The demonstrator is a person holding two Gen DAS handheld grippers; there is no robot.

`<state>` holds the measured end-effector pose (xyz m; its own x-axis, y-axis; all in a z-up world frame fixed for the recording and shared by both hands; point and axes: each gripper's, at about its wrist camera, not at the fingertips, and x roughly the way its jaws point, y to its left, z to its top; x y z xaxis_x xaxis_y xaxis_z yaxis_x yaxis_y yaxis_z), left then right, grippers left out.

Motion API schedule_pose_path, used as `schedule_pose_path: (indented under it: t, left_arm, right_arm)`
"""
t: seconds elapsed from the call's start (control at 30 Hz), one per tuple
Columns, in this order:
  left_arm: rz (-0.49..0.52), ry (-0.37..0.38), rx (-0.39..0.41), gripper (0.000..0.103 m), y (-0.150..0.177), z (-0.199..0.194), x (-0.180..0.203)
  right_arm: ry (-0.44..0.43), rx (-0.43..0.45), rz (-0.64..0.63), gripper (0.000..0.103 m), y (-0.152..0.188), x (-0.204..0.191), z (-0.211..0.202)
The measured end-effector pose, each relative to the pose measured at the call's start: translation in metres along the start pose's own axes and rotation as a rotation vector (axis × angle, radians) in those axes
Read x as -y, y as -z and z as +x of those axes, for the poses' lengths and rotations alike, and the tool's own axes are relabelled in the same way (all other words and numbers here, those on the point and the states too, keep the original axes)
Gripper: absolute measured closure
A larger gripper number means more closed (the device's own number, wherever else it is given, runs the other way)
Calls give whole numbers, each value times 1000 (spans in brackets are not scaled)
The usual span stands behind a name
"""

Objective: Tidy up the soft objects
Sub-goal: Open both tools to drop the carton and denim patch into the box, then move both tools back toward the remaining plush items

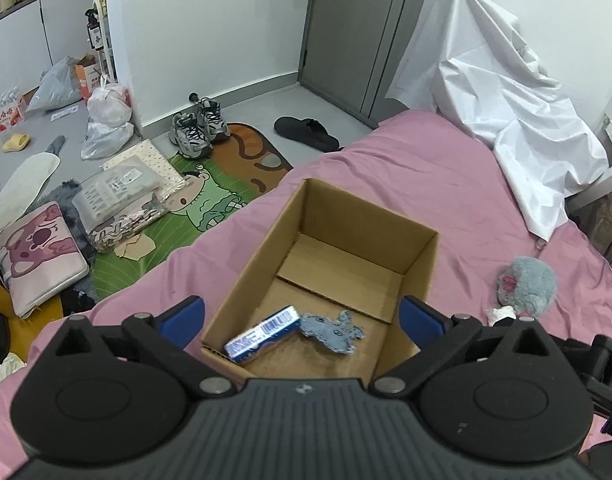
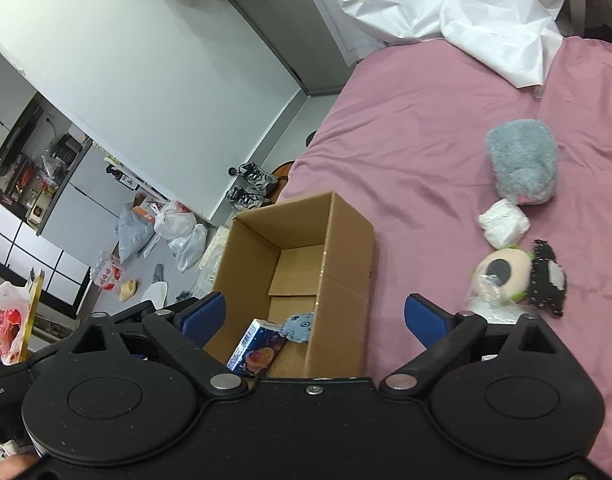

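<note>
A pink bed (image 1: 406, 184) fills the middle of both views, with a messy floor at the left. An open cardboard box (image 1: 262, 256) sits on the bed. Inside it lie a blue packet (image 1: 262, 334) and a flat blue cloth toy (image 1: 332, 330), touching. At the right, on the bed, rest a gray fluffy toy (image 2: 522, 160), a white bundle (image 2: 504, 222) and a round plush (image 2: 502, 274). The left tool (image 1: 302, 316) and right tool (image 2: 316, 316) are both spread wide, holding nothing.

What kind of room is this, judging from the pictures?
Most likely a lived-in bedroom. A bed with a pink sheet fills the foreground and carries a cardboard box, while sneakers and a cartoon floor mat lie on the cluttered floor beside it.
</note>
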<state>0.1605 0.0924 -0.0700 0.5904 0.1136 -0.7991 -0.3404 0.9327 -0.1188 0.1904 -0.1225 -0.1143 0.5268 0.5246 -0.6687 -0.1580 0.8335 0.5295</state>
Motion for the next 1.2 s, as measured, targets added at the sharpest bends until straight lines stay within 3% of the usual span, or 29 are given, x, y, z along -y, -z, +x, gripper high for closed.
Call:
schedule_pose_path:
  t: [0.5,0.83,1.2]
  left_arm:
    - [42,26,57,0,14,-20,45]
    - [88,54,42,0,25,-27,78]
    - [135,34,54,0,35,-36,111]
  right_arm:
    - [23,38,21,5,-8,33,-40]
    - [37,85,37,0,-15,59,-65]
    - [79,108,27,0,-20,88,-87]
